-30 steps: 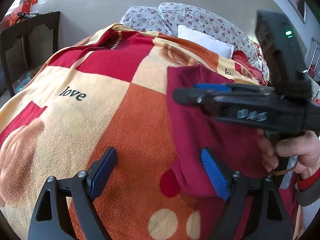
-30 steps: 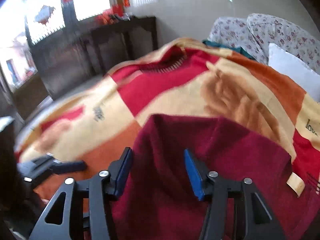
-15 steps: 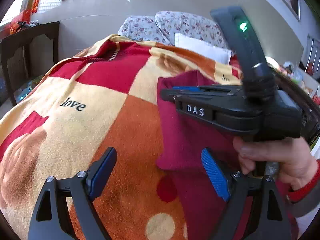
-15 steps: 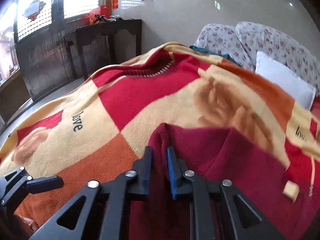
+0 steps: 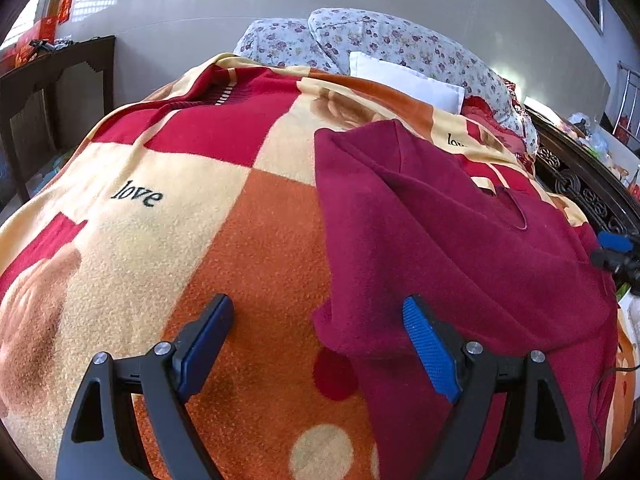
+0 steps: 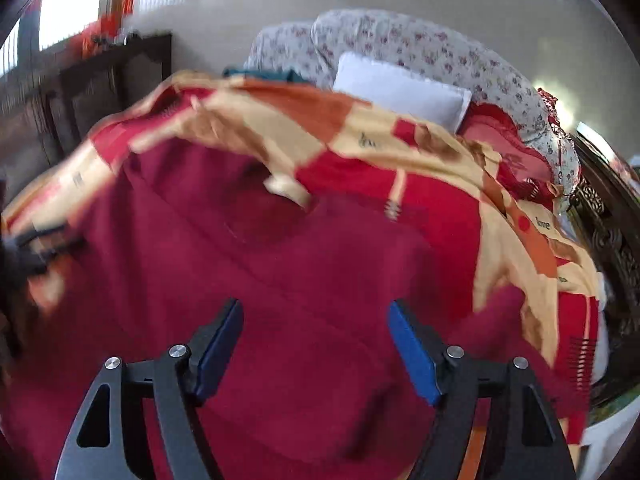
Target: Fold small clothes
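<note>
1. One dark red sweater [image 5: 460, 240] lies spread on a checked blanket [image 5: 192, 208] that covers the bed, below a white pillow [image 5: 404, 80].
2. Left gripper [image 5: 316, 344] hangs with its jaws wide apart over the sweater's left edge, gripping nothing.
3. Right gripper [image 6: 316, 348] is above the sweater [image 6: 280, 264], its jaws opening, nothing pressed between them; the view is blurred.

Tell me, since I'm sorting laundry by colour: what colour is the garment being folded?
Dark red, plain: the garment shows sharpest in the left wrist view.
</note>
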